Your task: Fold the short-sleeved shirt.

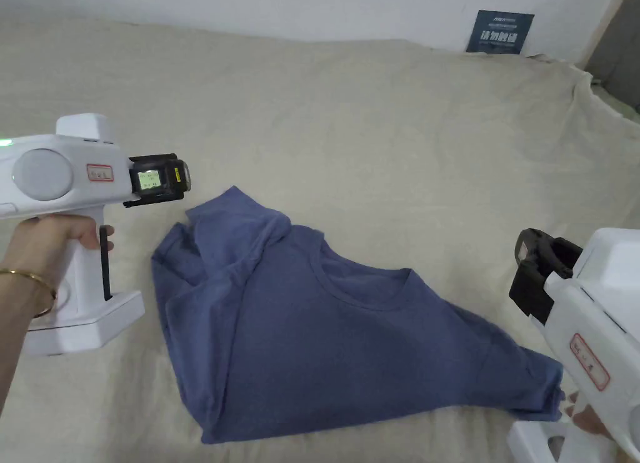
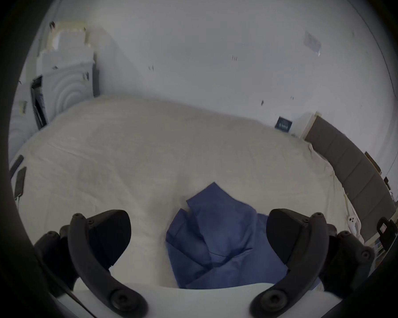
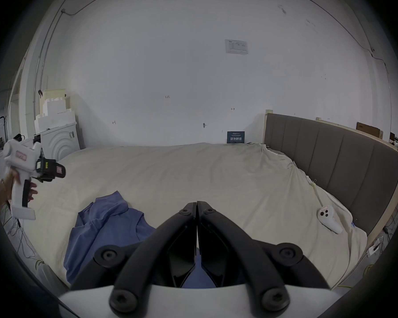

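Note:
A blue short-sleeved shirt (image 1: 325, 333) lies rumpled on the beige bed sheet (image 1: 375, 139), collar toward the far side, its left sleeve bunched up (image 1: 231, 226). My left gripper (image 1: 159, 179) hovers above the sheet just left of that sleeve. In the left gripper view its jaws stand wide apart (image 2: 198, 235) with the shirt (image 2: 216, 242) below and nothing between them. My right gripper (image 1: 540, 273) is held above the bed at the shirt's right end. In the right gripper view its jaws are pressed together (image 3: 197, 219) with nothing in them, the shirt (image 3: 106, 226) to the lower left.
A padded grey headboard (image 3: 331, 157) bounds the bed on the right, a white wall (image 1: 312, 7) at the far side. A white handheld controller (image 3: 329, 218) lies on the sheet near the headboard. A dark sign (image 1: 499, 32) leans on the wall. White foam blocks (image 2: 64, 70) stand far left.

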